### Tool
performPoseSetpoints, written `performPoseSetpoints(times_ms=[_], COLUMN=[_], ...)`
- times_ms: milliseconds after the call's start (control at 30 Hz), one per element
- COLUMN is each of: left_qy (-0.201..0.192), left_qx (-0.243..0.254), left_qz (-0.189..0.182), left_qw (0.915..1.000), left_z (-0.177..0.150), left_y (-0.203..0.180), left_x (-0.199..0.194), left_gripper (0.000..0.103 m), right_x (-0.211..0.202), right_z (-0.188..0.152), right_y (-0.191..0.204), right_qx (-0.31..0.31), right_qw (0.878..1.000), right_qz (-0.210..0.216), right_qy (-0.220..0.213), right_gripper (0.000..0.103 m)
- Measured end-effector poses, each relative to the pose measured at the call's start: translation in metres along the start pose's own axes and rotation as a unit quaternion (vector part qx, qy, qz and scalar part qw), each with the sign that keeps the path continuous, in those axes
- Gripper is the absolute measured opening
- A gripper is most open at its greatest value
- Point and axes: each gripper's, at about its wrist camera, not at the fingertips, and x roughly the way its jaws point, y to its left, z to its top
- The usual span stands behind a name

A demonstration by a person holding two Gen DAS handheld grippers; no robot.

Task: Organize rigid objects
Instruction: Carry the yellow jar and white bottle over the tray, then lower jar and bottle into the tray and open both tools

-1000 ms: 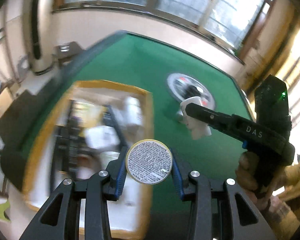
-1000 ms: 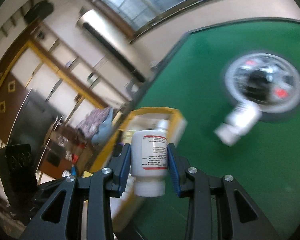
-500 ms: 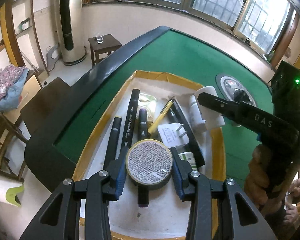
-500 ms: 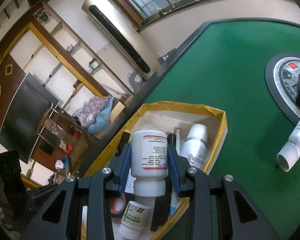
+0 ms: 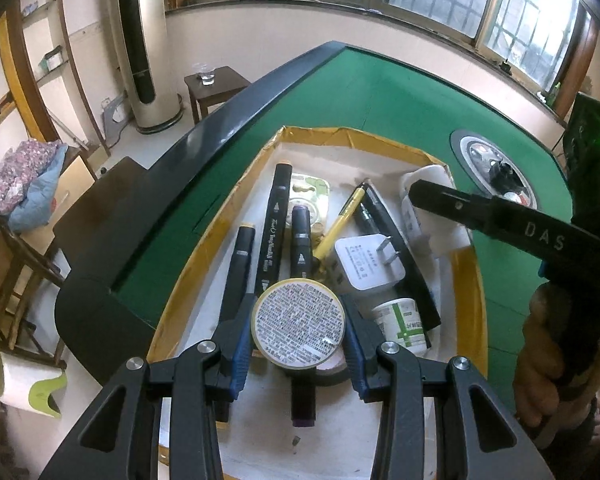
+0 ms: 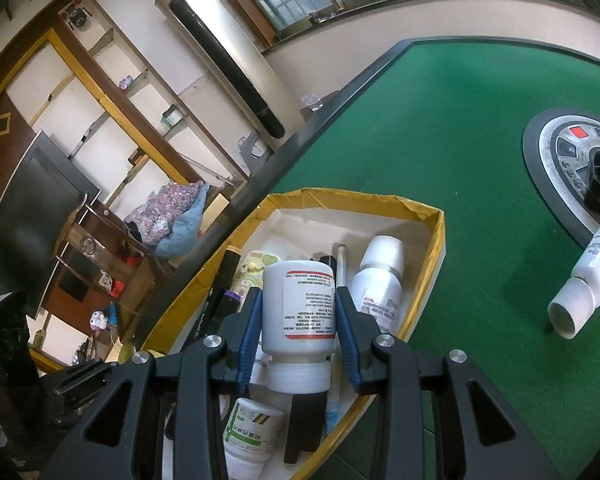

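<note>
My left gripper [image 5: 298,326] is shut on a round yellow-rimmed tin [image 5: 298,322] with a printed label, held over the near end of a white box with yellow tape edges [image 5: 466,276]. My right gripper [image 6: 298,322] is shut on a white pill bottle [image 6: 298,308], cap toward me, over the same box [image 6: 438,240]. The right gripper's finger [image 5: 480,212] crosses the left wrist view above the box's far right corner. Inside the box lie black markers [image 5: 274,216], a yellow pen [image 5: 342,220], a white charger plug [image 5: 366,262] and a green-labelled bottle [image 5: 404,322].
The box sits on a green felt table [image 6: 440,120] with a dark rim. Another white bottle [image 6: 588,280] lies loose on the felt beside a round control panel [image 6: 556,156]. A second white bottle [image 6: 380,284] rests in the box. A person's hand [image 5: 548,332] holds the right gripper.
Both grippers have swung left from above the felt to above the box and have sunk a little toward it. Their holds on the tin and the bottle are unchanged.
</note>
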Motion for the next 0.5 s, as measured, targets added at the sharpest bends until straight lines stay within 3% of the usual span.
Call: performPoseSetpoints(times_ms=[500], left_qy=[-0.015], left_qx=[-0.008], left_qz=[0.027], left_qw=[0.9995], left_z=[0.0059], left_y=[0.0022], left_x=[0.0042], left_gripper=[0.042], right_x=[0.007], right_z=[-0.0041], right_y=[-0.0038], right_qx=[0.003], right_qw=[1.0], right_qz=[-0.001], right_qy=[0.0], right_gripper=[0.036])
